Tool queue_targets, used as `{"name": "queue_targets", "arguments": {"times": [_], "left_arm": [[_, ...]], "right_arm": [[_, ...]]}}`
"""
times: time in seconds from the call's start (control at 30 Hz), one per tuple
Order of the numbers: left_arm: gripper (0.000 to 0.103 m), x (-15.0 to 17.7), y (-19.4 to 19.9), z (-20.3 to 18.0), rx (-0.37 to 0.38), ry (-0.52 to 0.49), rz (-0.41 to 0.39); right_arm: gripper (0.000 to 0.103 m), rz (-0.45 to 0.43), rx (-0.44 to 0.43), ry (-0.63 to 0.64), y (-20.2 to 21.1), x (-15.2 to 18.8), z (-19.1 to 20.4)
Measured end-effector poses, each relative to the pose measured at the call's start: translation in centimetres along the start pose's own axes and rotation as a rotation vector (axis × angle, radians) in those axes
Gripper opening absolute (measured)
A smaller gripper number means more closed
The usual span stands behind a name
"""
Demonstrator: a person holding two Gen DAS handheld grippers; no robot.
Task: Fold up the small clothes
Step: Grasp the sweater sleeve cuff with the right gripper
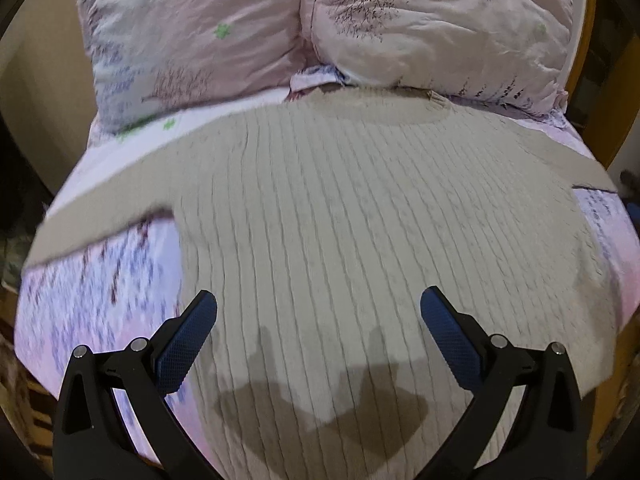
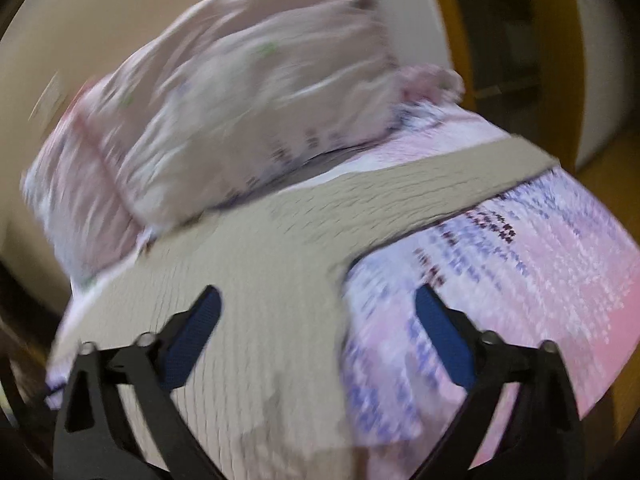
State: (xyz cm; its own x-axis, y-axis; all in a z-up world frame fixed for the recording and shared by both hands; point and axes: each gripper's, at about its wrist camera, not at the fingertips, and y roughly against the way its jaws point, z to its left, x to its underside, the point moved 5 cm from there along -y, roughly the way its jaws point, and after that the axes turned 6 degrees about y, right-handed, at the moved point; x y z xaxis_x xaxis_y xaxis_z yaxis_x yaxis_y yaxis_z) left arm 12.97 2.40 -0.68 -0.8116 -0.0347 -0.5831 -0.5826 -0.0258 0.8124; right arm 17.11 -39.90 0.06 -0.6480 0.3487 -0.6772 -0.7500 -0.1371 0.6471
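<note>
**Sweater Laid Flat on Bed, Both Grippers Spread Above It**

Pink floral bedding (image 1: pixel 100 304) is covering the bed and is serving as the work surface. All positions below are being given relative to the sweater.

**Task item.** A beige ribbed sweater (image 1: pixel 340 220) is lying flat on the bedding, front or back up (cannot tell which). Its neckline is pointing toward the pillows, and its two sleeves are stretching outward to either side across the bedding. In the right wrist view, the sweater (image 2: pixel 256 272) is appearing blurred, with one sleeve running out toward the bed's edge.

**Surroundings.** Two pink printed pillows (image 1: pixel 192 40) are resting just beyond the sweater's neckline, side by side and touching each other. A wooden frame (image 2: pixel 448 20) is showing beyond the bed.

**Left gripper.** The left gripper (image 1: pixel 318 300) is hovering over the sweater's lower body. Its blue pads (image 1: pixel 188 340) are standing wide apart, gripping nothing. Its shadow is falling on the knit below.

**Right gripper.** The right gripper (image 2: pixel 318 300) is hanging over the sweater's side edge beneath one sleeve, one finger over the knit and the other over the bedding. Its jaws are standing spread, with nothing pinched between them.
</note>
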Motion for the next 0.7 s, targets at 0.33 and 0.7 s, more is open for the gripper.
{"name": "queue_targets", "arguments": {"times": [0.33,0.7], "left_arm": [[0.102,-4.8,-3.8,-1.3,0.066,0.010,0.047],[0.102,-8.2,-6.1,-1.6,0.139,0.080,-0.038]], "right_arm": [[0.051,0.093,0.084,-0.424,-7.0,-3.7,-12.1],[0.030,0.062,0.132,-0.516,-9.9,-4.9,-16.3]]}}
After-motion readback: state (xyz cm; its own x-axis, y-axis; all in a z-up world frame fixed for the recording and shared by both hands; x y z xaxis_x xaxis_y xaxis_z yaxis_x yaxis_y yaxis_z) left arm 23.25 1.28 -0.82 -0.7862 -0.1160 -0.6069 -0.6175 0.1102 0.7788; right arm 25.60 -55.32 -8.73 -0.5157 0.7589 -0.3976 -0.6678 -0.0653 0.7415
